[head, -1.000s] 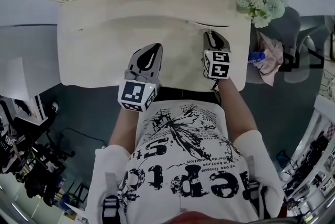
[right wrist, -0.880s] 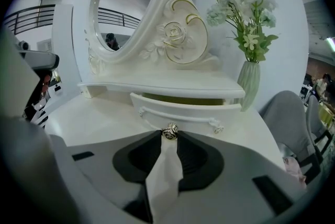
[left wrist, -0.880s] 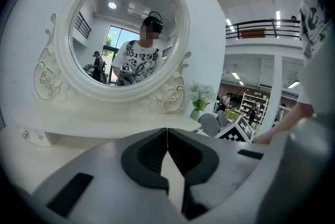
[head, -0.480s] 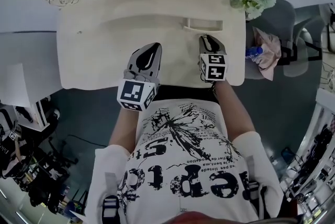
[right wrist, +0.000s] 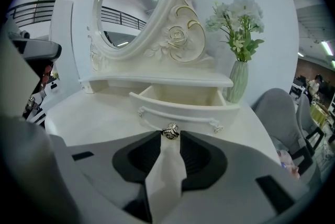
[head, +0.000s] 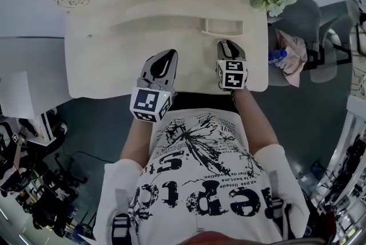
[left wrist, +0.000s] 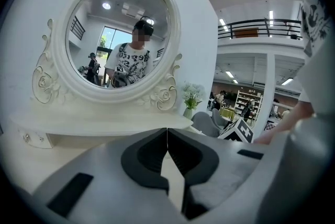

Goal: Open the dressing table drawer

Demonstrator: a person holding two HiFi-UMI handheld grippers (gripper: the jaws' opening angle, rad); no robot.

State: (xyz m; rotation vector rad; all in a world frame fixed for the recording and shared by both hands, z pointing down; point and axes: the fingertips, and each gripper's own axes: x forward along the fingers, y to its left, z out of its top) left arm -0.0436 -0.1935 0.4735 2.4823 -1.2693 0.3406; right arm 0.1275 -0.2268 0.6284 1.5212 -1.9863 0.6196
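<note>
The cream dressing table (head: 108, 60) has a small drawer (head: 222, 26) under its mirror shelf, at the right, and it stands pulled out. In the right gripper view the drawer (right wrist: 180, 105) shows an empty inside and a metal knob (right wrist: 170, 130) on its curved front. My right gripper (right wrist: 169, 137) is shut on that knob, with the tips on either side of it. From the head view the right gripper (head: 225, 43) points at the drawer front. My left gripper (head: 169, 54) hovers over the tabletop to the left, shut and empty, its tips (left wrist: 167, 133) touching.
An oval mirror (left wrist: 118, 42) in a carved frame rises behind the shelf. A vase of white flowers (right wrist: 238, 79) stands just right of the drawer. Beside the table's right edge is a grey chair (head: 306, 20) with a pink cloth and a blue bottle (head: 279, 56).
The drawer has slid out of the shelf toward me, and my right gripper has drawn back with its knob. The left gripper has stayed put.
</note>
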